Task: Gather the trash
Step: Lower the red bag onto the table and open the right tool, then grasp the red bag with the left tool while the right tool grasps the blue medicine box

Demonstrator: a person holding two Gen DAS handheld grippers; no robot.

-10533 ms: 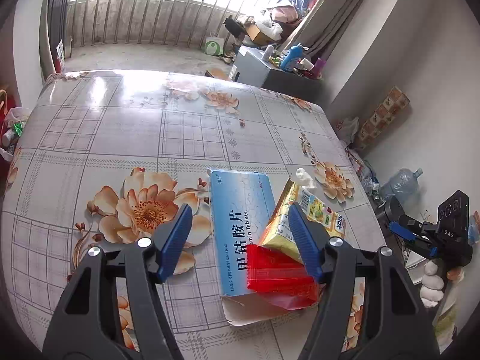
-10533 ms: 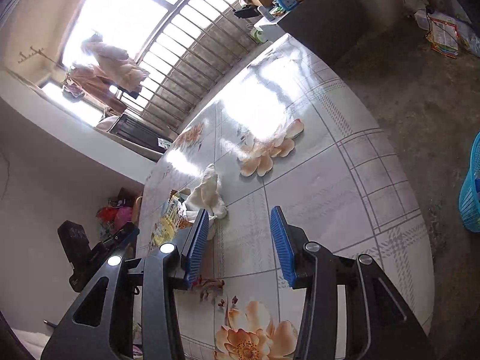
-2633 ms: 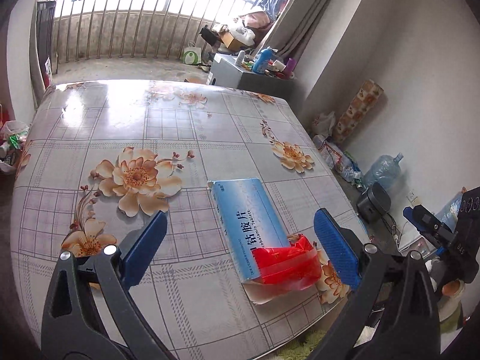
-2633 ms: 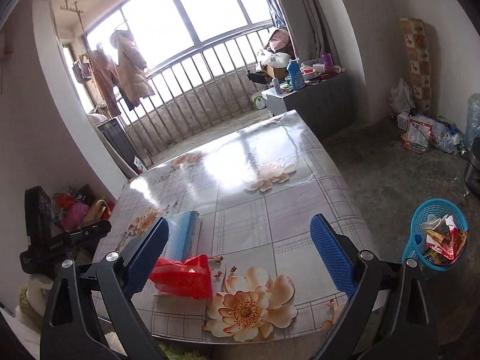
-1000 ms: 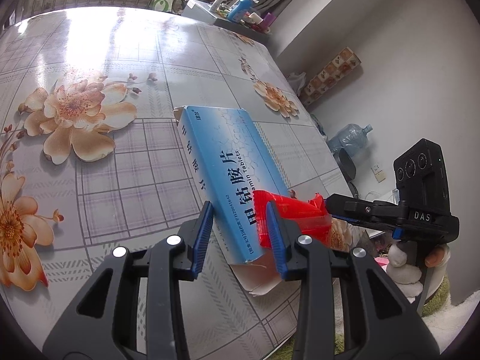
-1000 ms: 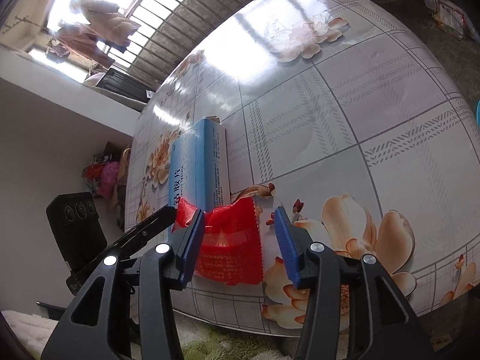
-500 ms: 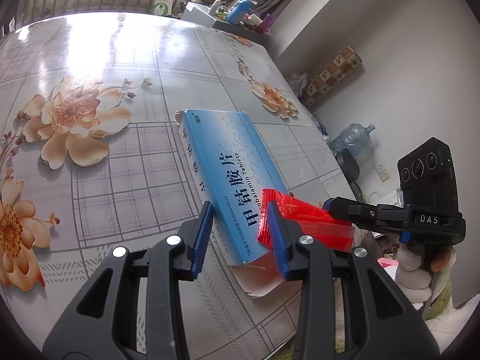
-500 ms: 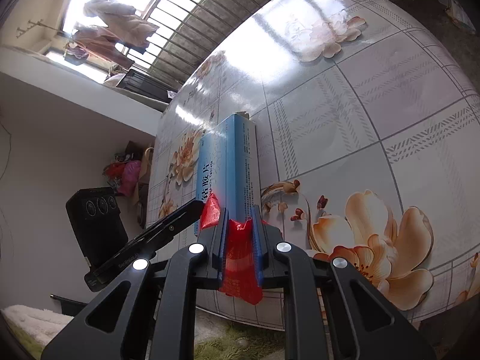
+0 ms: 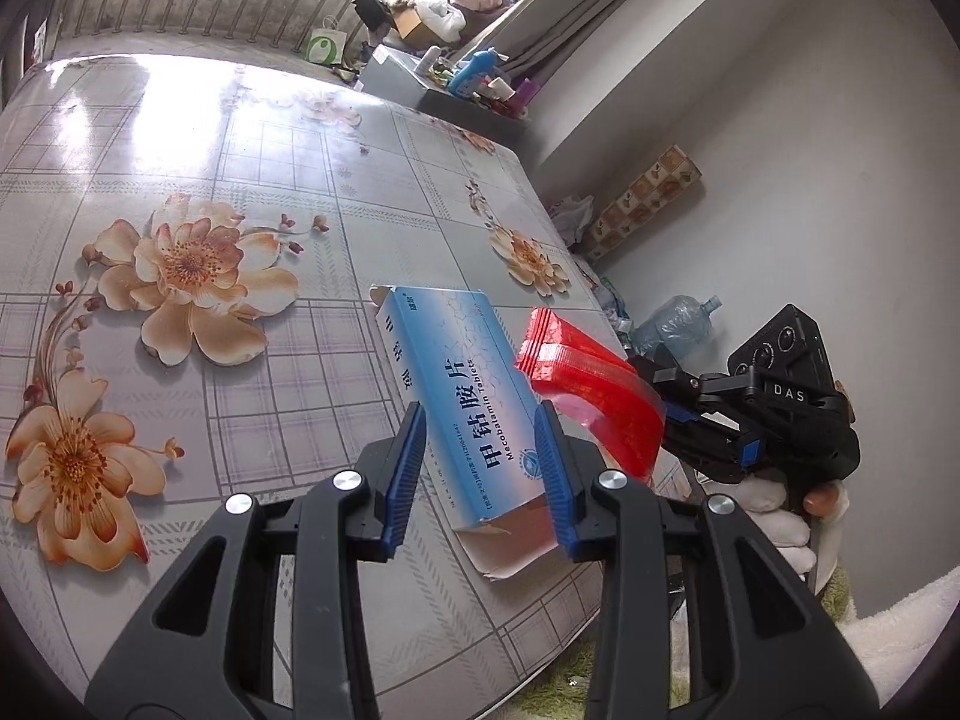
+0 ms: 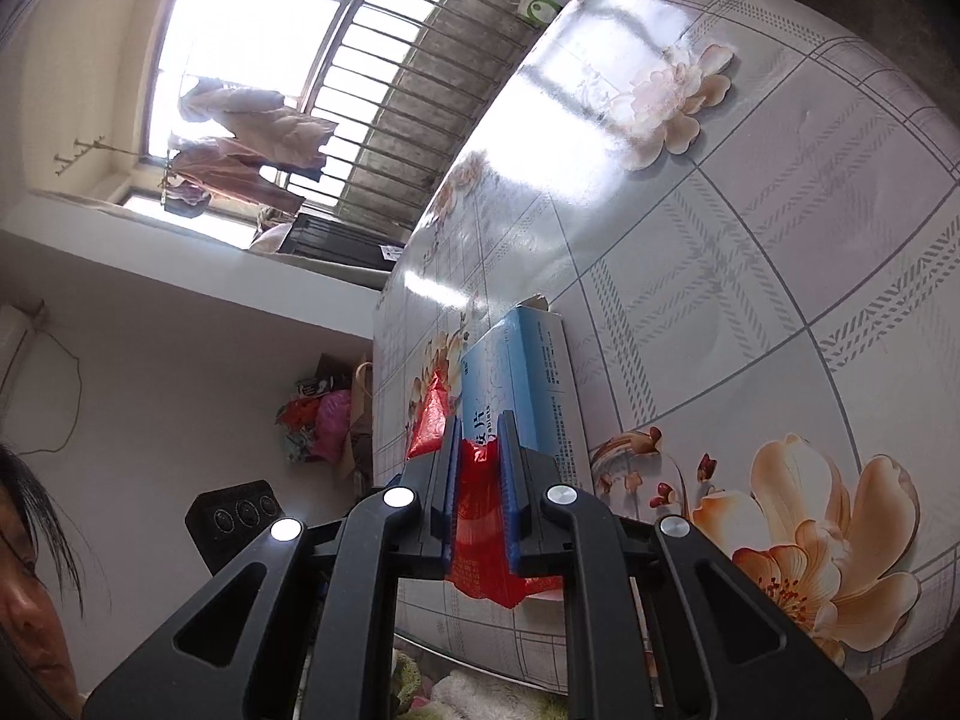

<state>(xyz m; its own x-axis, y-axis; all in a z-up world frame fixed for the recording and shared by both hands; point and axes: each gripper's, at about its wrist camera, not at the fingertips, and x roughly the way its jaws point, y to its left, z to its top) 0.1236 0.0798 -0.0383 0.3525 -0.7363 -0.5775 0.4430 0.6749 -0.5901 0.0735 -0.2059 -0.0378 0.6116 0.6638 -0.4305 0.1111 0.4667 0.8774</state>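
Right wrist view: your right tool (image 10: 477, 516) is clamped on the thin, crinkly red wrapper (image 10: 480, 546), lifted off the worktop (image 10: 750, 252) near its front edge; the light, stiff blue box (image 9: 459, 414) sits there between your left tool (image 9: 480, 468)'s parted fingers — pinch its long sides.

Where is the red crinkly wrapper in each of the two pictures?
Left wrist view: red wrapper right of centre, lifted beside the blue medicine box, pinched by the right gripper.
Right wrist view: bottom centre, clamped in the right gripper.
Shared landmark: the blue medicine box.
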